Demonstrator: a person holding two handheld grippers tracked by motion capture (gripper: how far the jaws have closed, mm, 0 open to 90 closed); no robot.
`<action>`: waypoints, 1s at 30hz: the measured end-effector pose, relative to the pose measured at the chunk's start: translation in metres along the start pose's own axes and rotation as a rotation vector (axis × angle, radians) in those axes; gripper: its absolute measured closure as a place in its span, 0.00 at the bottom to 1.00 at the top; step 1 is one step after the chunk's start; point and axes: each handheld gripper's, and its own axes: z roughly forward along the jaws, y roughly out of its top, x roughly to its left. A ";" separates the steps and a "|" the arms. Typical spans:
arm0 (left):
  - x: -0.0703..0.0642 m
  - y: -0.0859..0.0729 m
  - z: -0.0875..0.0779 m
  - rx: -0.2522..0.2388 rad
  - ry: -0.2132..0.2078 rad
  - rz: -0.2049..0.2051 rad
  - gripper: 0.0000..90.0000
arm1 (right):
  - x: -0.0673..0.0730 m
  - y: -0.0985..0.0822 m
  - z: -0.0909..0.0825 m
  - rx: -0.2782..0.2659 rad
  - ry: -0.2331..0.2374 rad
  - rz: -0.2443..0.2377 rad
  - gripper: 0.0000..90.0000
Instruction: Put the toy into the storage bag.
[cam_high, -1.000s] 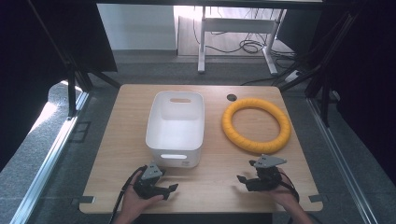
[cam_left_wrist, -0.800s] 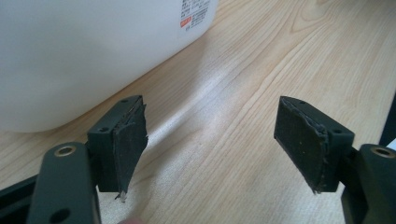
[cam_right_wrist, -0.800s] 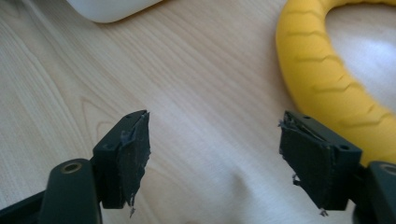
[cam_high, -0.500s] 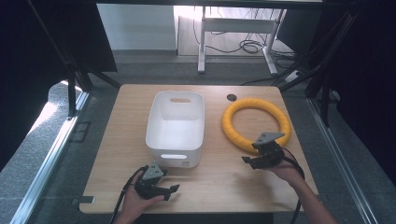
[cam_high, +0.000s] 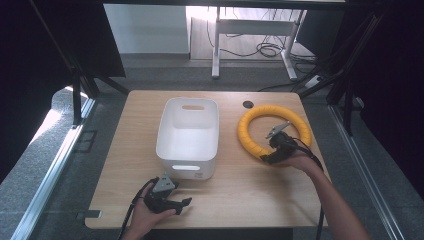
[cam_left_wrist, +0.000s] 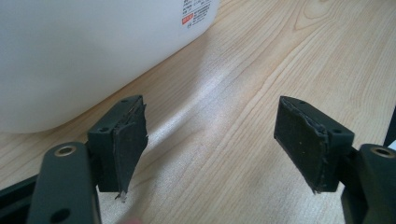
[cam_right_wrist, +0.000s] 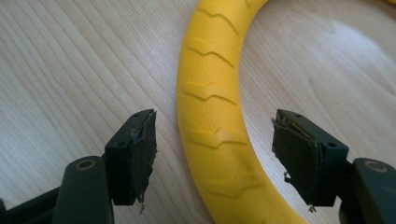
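The right gripper straddles the yellow ring, jaws wide; gripping it looks next, needing closure. The left gripper gapes empty beside the tub.

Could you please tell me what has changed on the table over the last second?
The right gripper moved forward from the near table edge to the yellow foam ring, its open jaws now straddling the ring's near side without gripping. The left gripper, white plastic bin and ring stayed put.
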 end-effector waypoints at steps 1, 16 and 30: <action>0.000 0.000 0.000 -0.001 0.000 0.000 0.28 | -0.001 0.001 0.003 0.009 0.000 -0.003 0.34; -0.003 0.000 0.002 0.002 -0.004 0.007 0.28 | -0.008 0.005 0.036 0.126 0.053 -0.010 0.43; -0.005 0.000 0.004 0.002 -0.002 0.013 0.29 | -0.014 0.008 0.038 0.127 0.110 -0.017 0.54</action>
